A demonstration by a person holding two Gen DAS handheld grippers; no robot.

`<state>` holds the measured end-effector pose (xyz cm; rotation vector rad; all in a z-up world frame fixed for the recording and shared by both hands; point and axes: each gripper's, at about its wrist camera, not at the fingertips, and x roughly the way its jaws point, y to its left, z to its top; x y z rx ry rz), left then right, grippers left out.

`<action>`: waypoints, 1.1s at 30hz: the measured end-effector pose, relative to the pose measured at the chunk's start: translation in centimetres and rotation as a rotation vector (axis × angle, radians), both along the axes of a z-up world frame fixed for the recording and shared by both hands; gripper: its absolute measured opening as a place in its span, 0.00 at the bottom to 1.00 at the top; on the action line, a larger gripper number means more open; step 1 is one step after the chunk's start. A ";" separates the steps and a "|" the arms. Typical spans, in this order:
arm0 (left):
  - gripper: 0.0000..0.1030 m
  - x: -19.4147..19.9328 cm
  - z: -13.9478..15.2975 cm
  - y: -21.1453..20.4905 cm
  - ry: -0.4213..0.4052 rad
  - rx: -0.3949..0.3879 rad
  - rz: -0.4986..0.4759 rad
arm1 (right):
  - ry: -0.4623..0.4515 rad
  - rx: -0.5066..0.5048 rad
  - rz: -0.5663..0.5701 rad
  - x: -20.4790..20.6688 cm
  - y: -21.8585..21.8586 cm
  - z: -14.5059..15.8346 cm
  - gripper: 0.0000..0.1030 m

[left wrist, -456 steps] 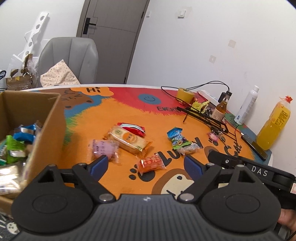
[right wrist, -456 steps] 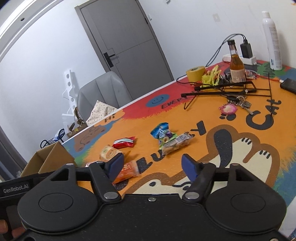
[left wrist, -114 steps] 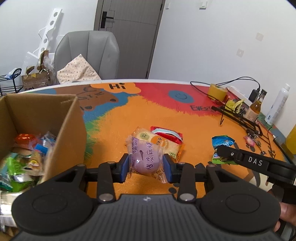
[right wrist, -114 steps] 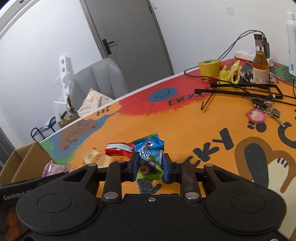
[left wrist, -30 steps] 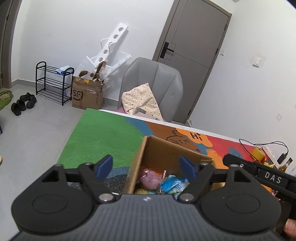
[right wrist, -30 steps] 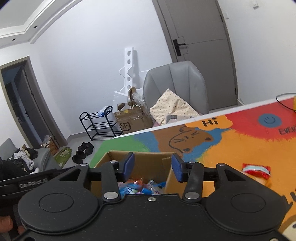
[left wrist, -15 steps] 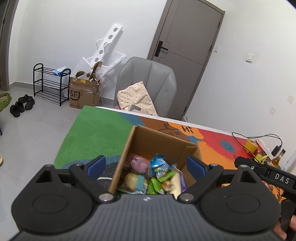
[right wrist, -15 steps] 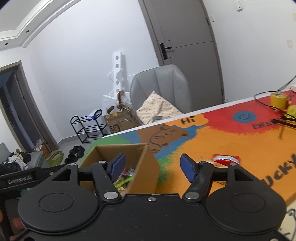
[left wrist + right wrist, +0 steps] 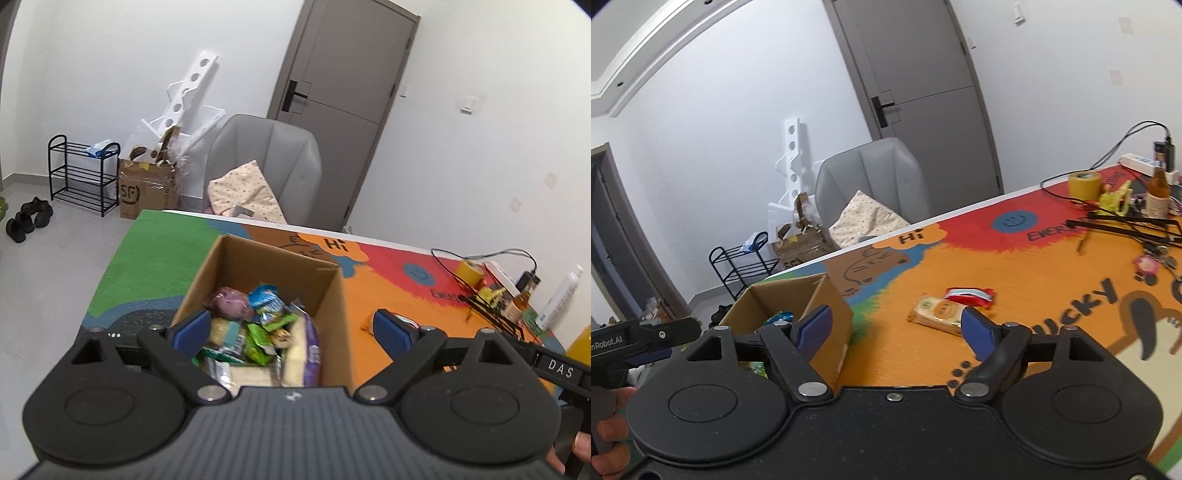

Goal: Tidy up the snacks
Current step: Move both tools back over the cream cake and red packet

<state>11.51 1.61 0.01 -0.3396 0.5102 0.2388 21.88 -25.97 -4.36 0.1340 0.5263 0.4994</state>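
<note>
From the left wrist view, the left gripper (image 9: 291, 330) hangs over an open cardboard box (image 9: 334, 291) with its blue-padded fingers (image 9: 192, 328) spread wide and holding nothing. The box stands on the bench (image 9: 155, 258), whose printed cover reads "Hi" beyond the box and, further right, a partly visible "Ever…". Inside the box lie mixed snacks: a purple round packet (image 9: 232, 302), a blue bag (image 9: 267, 297), green wrappers (image 9: 260, 338) and a pale bar with a purple edge (image 9: 301, 350); their print is too blurred to read. At the right edge, the other tool's bar (image 9: 559, 368) carries the letters "DAS". On the floor behind, a brown carton (image 9: 146, 194) is marked "SF".

From the right wrist view, the right gripper (image 9: 897, 328) is likewise released, its fingers (image 9: 977, 332) wide apart and empty. The box (image 9: 827, 306) sits left of centre, just beside the left finger. Two snacks lie on the orange part of the bench (image 9: 1034, 273), touching each other: a tan cracker pack (image 9: 936, 314) and a red packet (image 9: 969, 296). The cover shows "Hi", "EVER…" and "…UCKY". The tool at the far left (image 9: 646, 338) reads "…nRobot.AI".
</note>
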 end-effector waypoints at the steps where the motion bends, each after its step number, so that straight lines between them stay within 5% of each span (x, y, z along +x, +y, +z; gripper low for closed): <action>1: 0.92 -0.1 0.0 -0.4 0.000 0.003 -0.004 | -0.001 0.003 -0.006 -0.1 -0.4 0.0 0.75; 33: 0.96 1.6 0.1 -9.5 0.012 0.016 -0.137 | -0.028 0.045 -0.053 -0.2 -7.6 -0.7 0.75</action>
